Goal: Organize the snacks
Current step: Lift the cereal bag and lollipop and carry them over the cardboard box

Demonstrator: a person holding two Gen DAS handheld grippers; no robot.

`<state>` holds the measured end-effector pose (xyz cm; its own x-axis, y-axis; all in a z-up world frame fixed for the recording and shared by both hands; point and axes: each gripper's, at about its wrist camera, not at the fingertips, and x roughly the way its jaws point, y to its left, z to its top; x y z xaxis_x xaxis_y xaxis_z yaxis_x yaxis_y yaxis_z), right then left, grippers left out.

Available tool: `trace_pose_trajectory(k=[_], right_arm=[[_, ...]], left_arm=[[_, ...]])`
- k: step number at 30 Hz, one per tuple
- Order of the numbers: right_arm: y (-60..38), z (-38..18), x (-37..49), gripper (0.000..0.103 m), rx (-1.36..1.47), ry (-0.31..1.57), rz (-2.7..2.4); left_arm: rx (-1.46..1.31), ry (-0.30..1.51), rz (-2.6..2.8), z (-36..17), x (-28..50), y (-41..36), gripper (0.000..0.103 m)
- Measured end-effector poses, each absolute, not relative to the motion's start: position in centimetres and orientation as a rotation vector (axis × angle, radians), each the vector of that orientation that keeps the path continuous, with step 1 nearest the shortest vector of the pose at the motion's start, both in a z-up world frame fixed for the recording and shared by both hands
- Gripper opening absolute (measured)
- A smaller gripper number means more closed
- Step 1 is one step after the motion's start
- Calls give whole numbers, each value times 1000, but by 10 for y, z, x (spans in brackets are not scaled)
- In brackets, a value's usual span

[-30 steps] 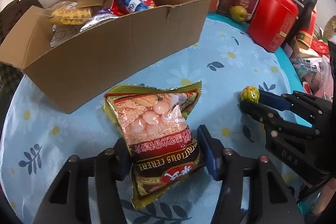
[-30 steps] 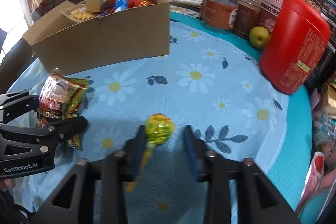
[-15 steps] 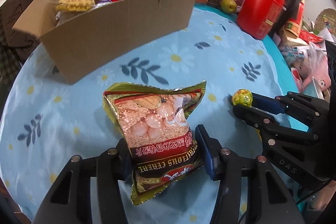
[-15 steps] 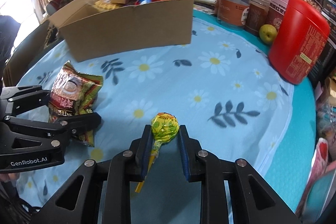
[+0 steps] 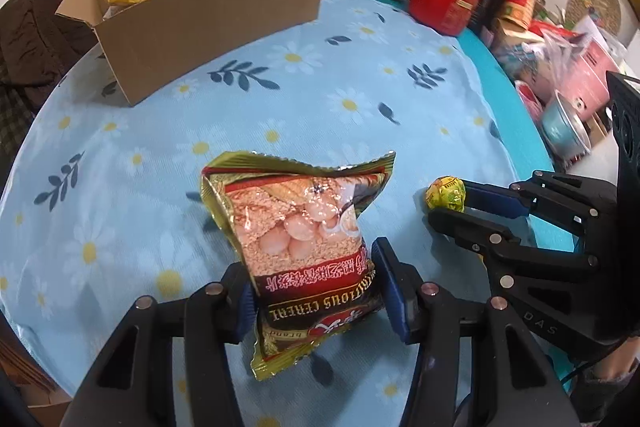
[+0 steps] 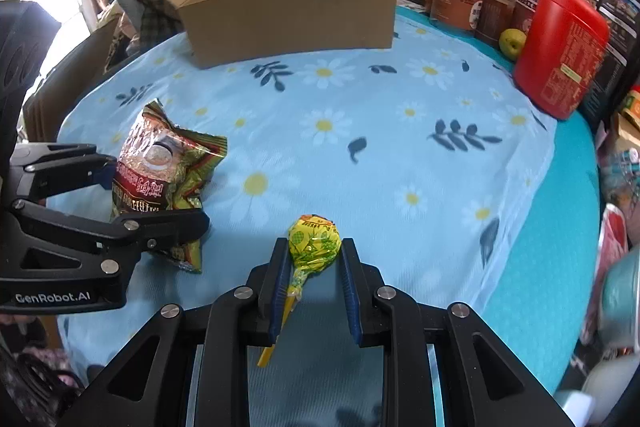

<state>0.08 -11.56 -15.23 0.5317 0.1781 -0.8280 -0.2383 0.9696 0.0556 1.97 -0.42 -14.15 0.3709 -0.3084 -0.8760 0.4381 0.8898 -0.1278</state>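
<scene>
My left gripper (image 5: 316,279) is shut on a gold and red cereal packet (image 5: 304,231), which hangs lifted over the blue daisy tablecloth (image 5: 280,95). My right gripper (image 6: 314,257) is shut on a yellow-wrapped lollipop (image 6: 315,243), its stick pointing back toward the camera. The two grippers sit side by side: the right gripper (image 5: 448,205) and lollipop (image 5: 445,194) show at the right of the left wrist view, the left gripper (image 6: 154,187) and packet (image 6: 160,163) at the left of the right wrist view. A long open cardboard box (image 5: 208,23), with several snacks inside, stands at the far side of the table.
A red canister (image 6: 560,47), a green fruit (image 6: 511,42) and several jars (image 6: 456,3) line the far right of the table. Bags and a blue bowl (image 5: 564,123) crowd the right edge. Dark clothes (image 5: 28,35) lie beyond the box at the left.
Both grippers have pulled back from the box with their loads, so the box looks smaller and farther. The right jaws, apart beside the lollipop a second ago, have shut on it.
</scene>
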Motion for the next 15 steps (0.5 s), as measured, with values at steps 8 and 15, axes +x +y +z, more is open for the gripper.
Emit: trace_pose_trajectory(k=[8, 15], right_arm=[[-114, -153, -16, 25, -76, 969, 256], [-109, -155, -15, 43, -101, 958, 237]], left_arm=[[142, 1096, -496, -146, 15, -10, 52], [220, 1055, -460, -150, 17, -20, 55]])
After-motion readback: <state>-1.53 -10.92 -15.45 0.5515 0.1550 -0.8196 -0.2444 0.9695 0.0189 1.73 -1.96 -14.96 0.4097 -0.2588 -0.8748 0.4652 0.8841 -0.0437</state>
